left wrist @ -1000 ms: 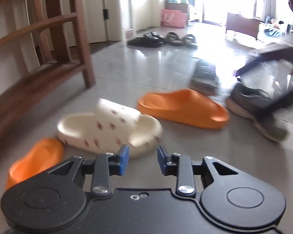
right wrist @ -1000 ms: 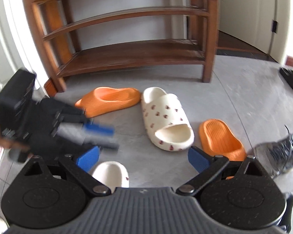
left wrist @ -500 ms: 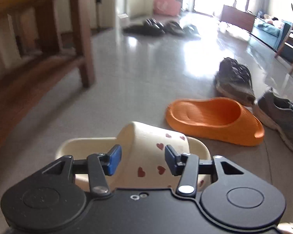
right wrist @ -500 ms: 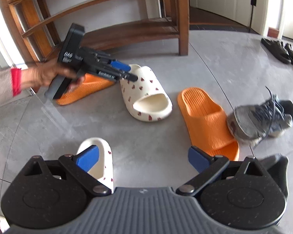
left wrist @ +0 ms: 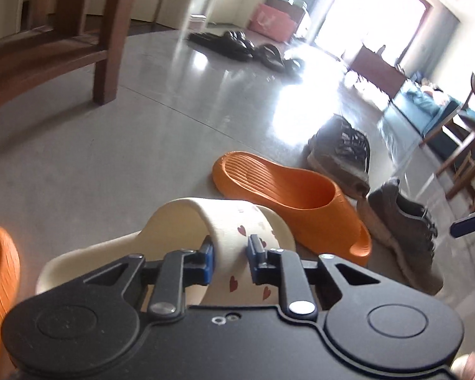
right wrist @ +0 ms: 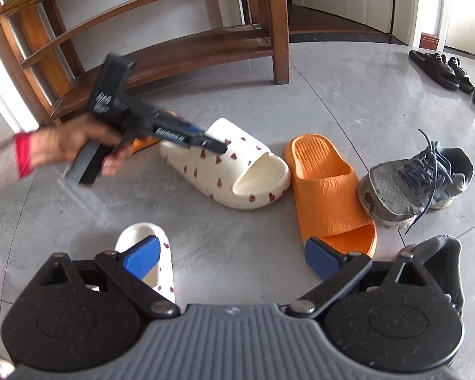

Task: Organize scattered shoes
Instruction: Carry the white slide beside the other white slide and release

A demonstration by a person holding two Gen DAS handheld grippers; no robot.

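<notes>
A cream slipper with red hearts [left wrist: 234, 221] lies on the grey floor. My left gripper [left wrist: 231, 261] straddles its strap; its jaws are closing and both blue pads press the strap. The right wrist view shows that gripper [right wrist: 205, 139], held by a hand [right wrist: 66, 142], reaching onto the same slipper [right wrist: 237, 164]. My right gripper [right wrist: 232, 258] stands open over bare floor. The matching cream slipper [right wrist: 136, 231] lies under its left finger. An orange slipper [right wrist: 326, 183] reaches to its right finger.
A second orange slipper [right wrist: 145, 141] lies behind the left gripper, near the wooden shoe rack [right wrist: 174, 53]. Two grey sneakers [right wrist: 414, 180] [right wrist: 443, 259] sit on the right. Black sandals [right wrist: 440, 69] lie far right. Chairs and furniture [left wrist: 459, 133] stand beyond the sneakers.
My left gripper came down onto the heart slipper and its jaws narrowed around the strap. The slipper has turned slightly on the floor. My right gripper has hardly moved and stays open.
</notes>
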